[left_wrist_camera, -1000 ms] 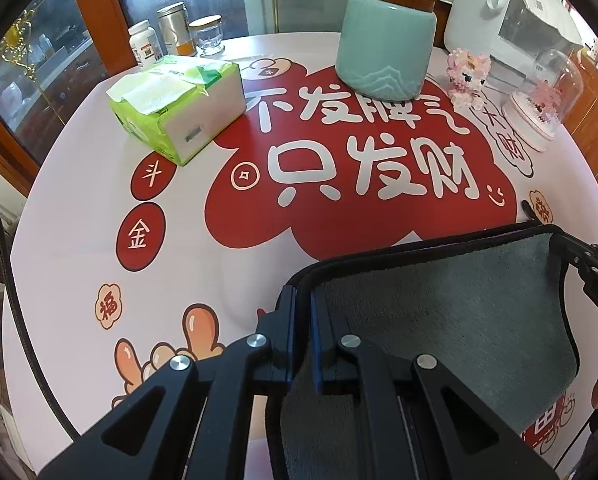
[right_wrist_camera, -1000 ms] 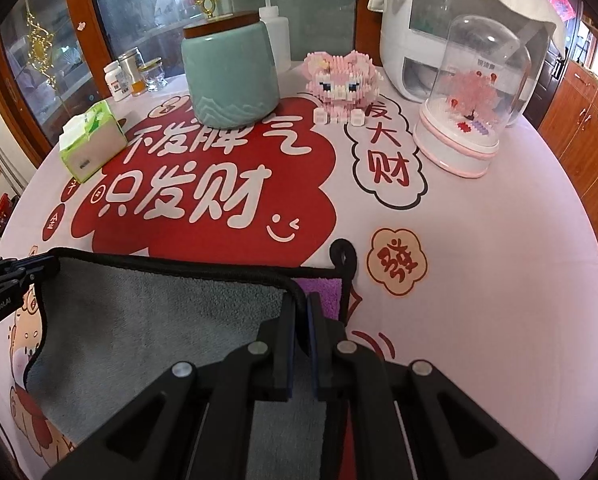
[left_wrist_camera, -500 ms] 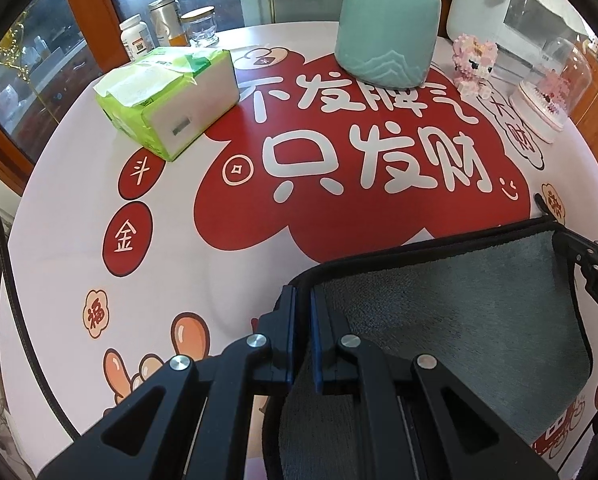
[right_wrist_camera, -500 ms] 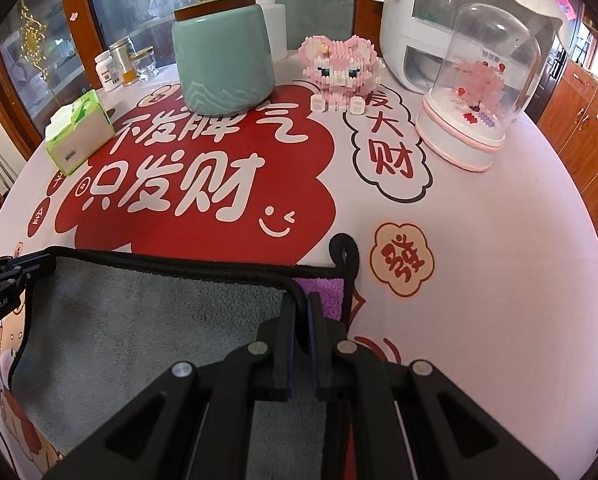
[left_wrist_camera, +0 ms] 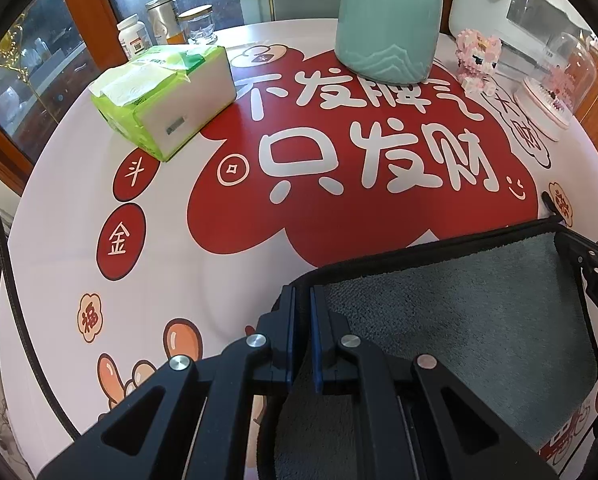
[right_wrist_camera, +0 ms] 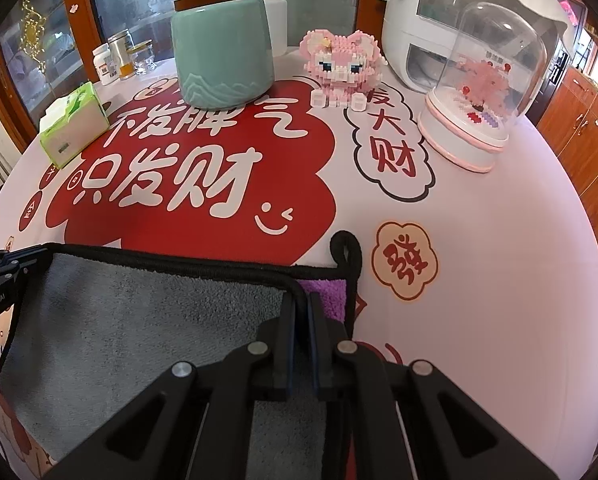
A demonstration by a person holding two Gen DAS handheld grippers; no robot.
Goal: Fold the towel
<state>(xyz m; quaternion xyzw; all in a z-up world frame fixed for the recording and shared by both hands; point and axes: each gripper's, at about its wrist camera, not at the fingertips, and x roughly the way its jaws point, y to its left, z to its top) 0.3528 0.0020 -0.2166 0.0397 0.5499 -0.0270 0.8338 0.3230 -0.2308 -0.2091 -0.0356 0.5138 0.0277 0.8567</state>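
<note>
A grey towel [left_wrist_camera: 459,320] with a black hem is held up between both grippers over the near part of the round table. My left gripper [left_wrist_camera: 302,292] is shut on its left corner. My right gripper [right_wrist_camera: 302,300] is shut on its right corner; it also shows at the right edge of the left wrist view [left_wrist_camera: 587,256]. In the right wrist view the grey side [right_wrist_camera: 139,320] faces me, and a purple layer [right_wrist_camera: 327,294] with a black hanging loop [right_wrist_camera: 345,248] lies on the table under the held edge.
The table [right_wrist_camera: 479,280] has a red and white printed cover. At the back stand a teal jar [right_wrist_camera: 223,64], a pink brick figure [right_wrist_camera: 341,66], a glass dome [right_wrist_camera: 479,92], a white appliance [right_wrist_camera: 419,20], and a green tissue pack [left_wrist_camera: 167,96] at left with small jars [left_wrist_camera: 163,24].
Both grippers have moved forward across the table with the towel's held edge; the jar, tissue pack and figures appear nearer. The grips have not changed.
</note>
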